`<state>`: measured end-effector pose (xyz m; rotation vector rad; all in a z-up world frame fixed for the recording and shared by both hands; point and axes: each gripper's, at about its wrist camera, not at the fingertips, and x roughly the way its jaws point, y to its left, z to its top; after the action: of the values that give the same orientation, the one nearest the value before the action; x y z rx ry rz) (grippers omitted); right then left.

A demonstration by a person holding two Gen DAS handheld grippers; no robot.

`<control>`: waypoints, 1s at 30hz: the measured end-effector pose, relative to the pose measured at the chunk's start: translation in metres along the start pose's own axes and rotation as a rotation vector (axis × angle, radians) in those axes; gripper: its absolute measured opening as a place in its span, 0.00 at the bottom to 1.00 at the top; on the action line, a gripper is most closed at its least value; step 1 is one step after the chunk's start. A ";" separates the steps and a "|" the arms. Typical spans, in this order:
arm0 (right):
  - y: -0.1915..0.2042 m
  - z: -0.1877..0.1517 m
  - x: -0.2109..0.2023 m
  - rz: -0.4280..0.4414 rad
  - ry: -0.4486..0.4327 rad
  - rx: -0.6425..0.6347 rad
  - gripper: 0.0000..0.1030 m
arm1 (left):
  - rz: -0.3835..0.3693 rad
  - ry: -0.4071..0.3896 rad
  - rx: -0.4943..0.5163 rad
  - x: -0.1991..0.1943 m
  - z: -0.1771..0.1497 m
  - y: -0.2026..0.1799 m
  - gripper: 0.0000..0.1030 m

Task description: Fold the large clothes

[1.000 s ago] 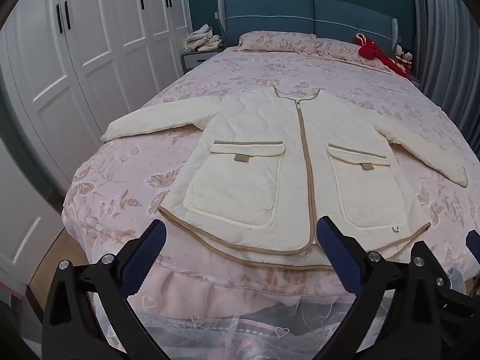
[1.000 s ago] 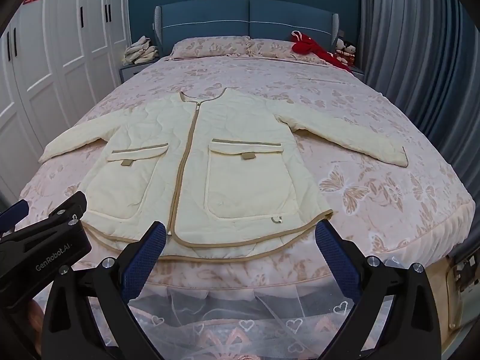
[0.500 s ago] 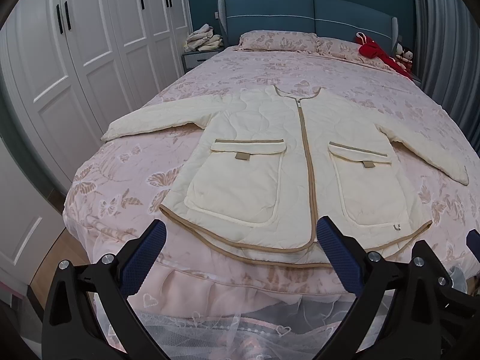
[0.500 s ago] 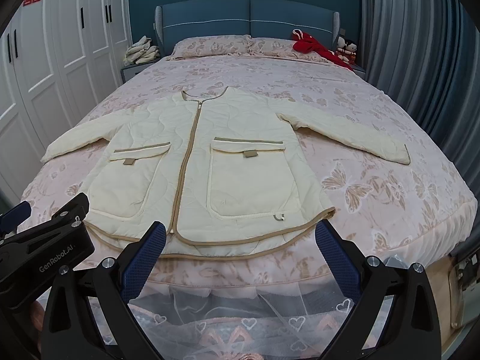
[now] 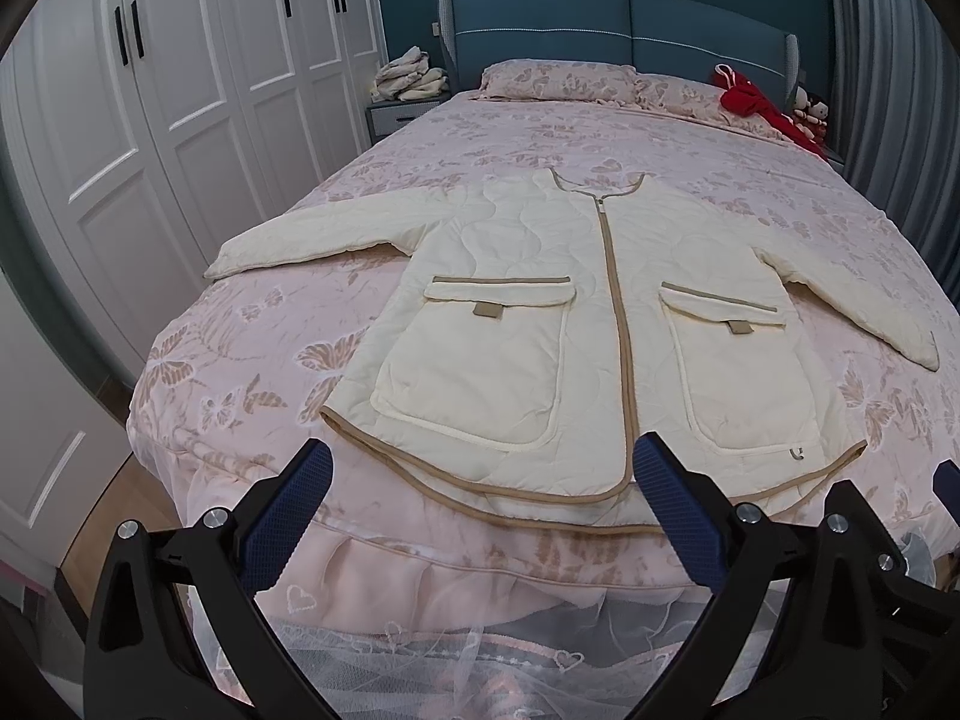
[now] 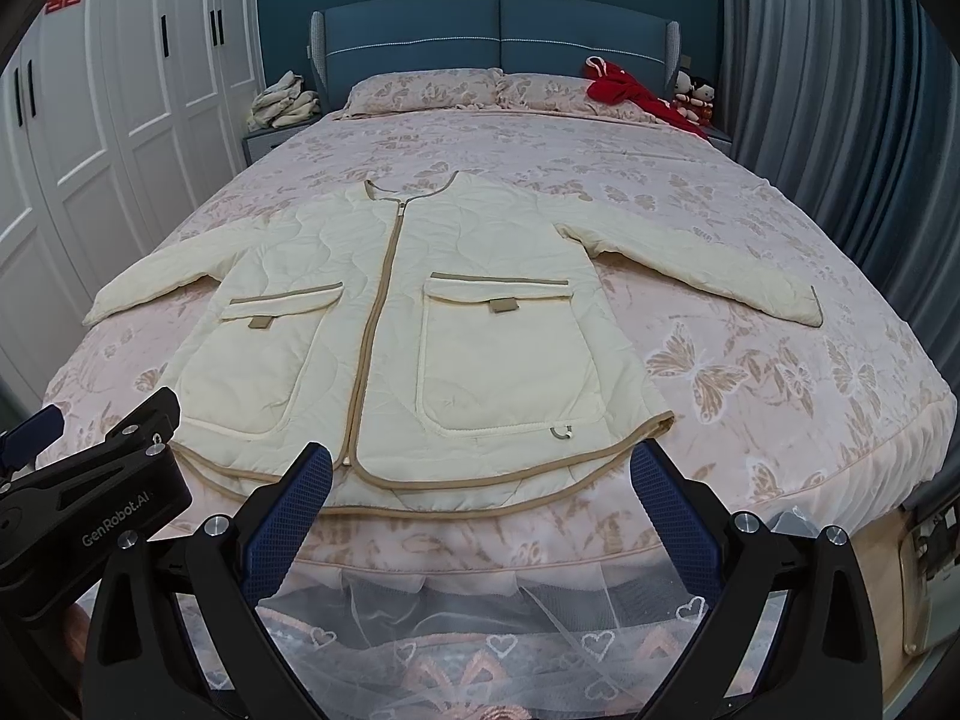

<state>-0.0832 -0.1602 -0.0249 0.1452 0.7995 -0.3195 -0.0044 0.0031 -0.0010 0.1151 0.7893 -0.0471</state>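
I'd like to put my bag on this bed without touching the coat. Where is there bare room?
The widest bare stretch of the bed lies between the cream jacket collar and the pillows. Bare strips also flank the jacket's body below each sleeve. The foot edge is crowded: the hem reaches it, and both open grippers, left gripper and right gripper, hover there.

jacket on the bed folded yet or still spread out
Spread out. The jacket lies flat, zipped, both sleeves stretched sideways across the bed; no fold started.
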 end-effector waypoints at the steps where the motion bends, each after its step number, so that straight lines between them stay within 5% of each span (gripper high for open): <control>1: 0.000 0.000 0.000 0.000 0.000 0.000 0.95 | 0.000 0.000 0.000 0.000 0.000 0.000 0.95; 30: 0.002 -0.003 0.001 0.004 0.005 0.004 0.95 | 0.001 0.003 -0.005 0.001 -0.012 0.010 0.95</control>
<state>-0.0840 -0.1580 -0.0283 0.1516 0.8036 -0.3166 -0.0114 0.0140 -0.0095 0.1107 0.7921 -0.0434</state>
